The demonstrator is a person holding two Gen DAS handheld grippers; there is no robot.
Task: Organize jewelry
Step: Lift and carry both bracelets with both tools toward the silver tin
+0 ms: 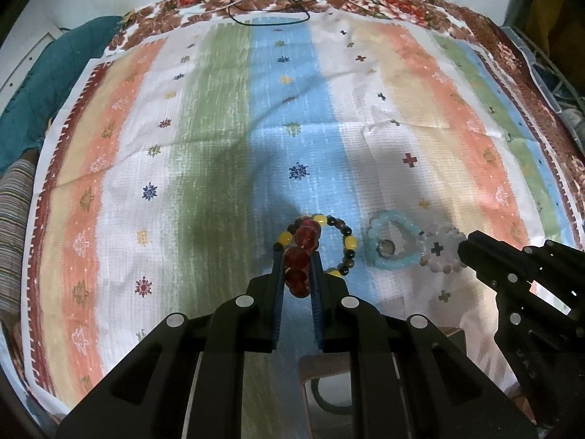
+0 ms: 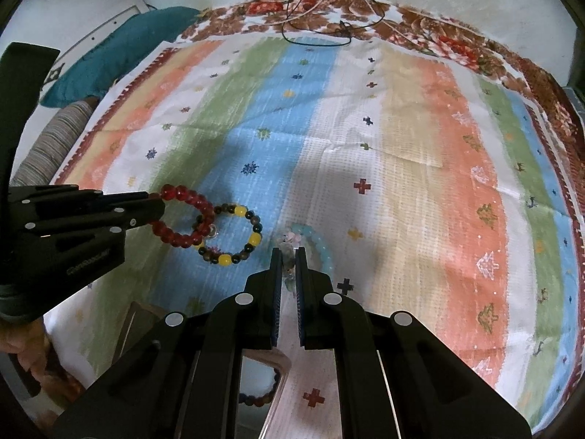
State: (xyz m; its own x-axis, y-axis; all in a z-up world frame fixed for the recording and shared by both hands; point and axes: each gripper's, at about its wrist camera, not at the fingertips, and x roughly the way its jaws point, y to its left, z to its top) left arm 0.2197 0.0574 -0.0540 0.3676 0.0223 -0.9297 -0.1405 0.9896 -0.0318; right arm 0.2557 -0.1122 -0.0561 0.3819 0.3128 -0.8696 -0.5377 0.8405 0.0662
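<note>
My left gripper [image 1: 297, 254] is shut on a red bead bracelet [image 1: 300, 256] and holds it over a yellow-and-dark bead bracelet [image 1: 347, 243] that lies on the striped cloth. In the right wrist view the red bracelet [image 2: 184, 216] hangs from the left gripper [image 2: 155, 208] and overlaps the yellow-and-dark one [image 2: 234, 236]. My right gripper [image 2: 288, 252] is shut on a pale pink bead bracelet [image 2: 290, 243], which also shows in the left wrist view [image 1: 442, 252]. A light blue bead bracelet [image 1: 393, 243] lies beside it, with a small round metal piece [image 1: 385, 246] inside its ring.
A striped cloth [image 1: 219, 128] covers the surface. A black cord [image 1: 278, 3] lies at its far edge. A teal cushion [image 1: 55, 73] and a striped cushion [image 1: 14, 219] sit at the left. A wooden tray [image 2: 267, 373] holding a dark bracelet is under my right gripper.
</note>
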